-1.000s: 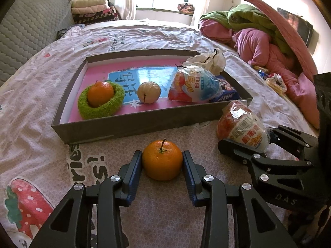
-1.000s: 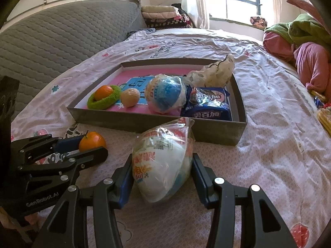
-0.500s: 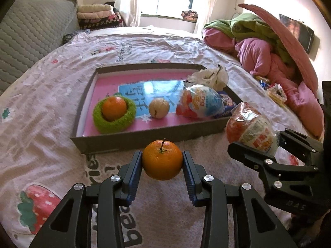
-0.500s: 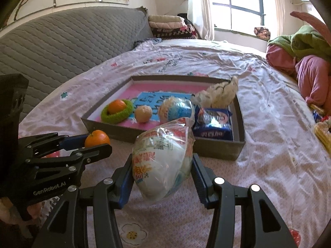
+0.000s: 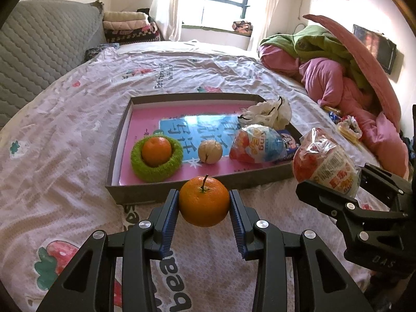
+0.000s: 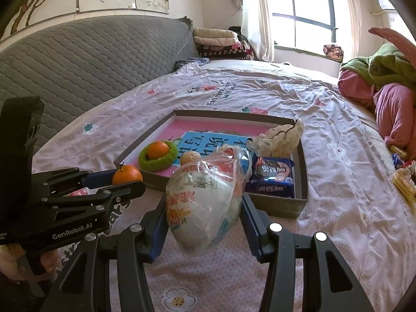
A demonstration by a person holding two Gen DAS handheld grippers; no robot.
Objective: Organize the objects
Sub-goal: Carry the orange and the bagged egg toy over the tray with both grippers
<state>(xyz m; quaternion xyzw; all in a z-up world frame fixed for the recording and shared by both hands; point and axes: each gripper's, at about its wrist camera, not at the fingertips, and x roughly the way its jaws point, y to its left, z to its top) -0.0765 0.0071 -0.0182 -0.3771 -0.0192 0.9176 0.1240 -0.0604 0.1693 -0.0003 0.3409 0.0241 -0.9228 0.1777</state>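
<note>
Left wrist view: compared with a second ago, the tray (image 5: 197,188) looks smaller and sits farther below, with more of the bed (image 5: 65,130) showing around it, as both grippers have risen. The left gripper (image 5: 204,208) is clamped on the orange (image 5: 204,201), which hangs clear of the bed just in front of the tray's near wall. The right gripper (image 6: 204,215) is clamped on a wrapped snack bag (image 6: 205,202), likewise held above the bed at the tray's near right corner. Inside the tray, a second orange (image 5: 156,150) rests in a green ring (image 5: 156,170) near the left wall; a pale fruit (image 5: 210,151) lies beside it.
</note>
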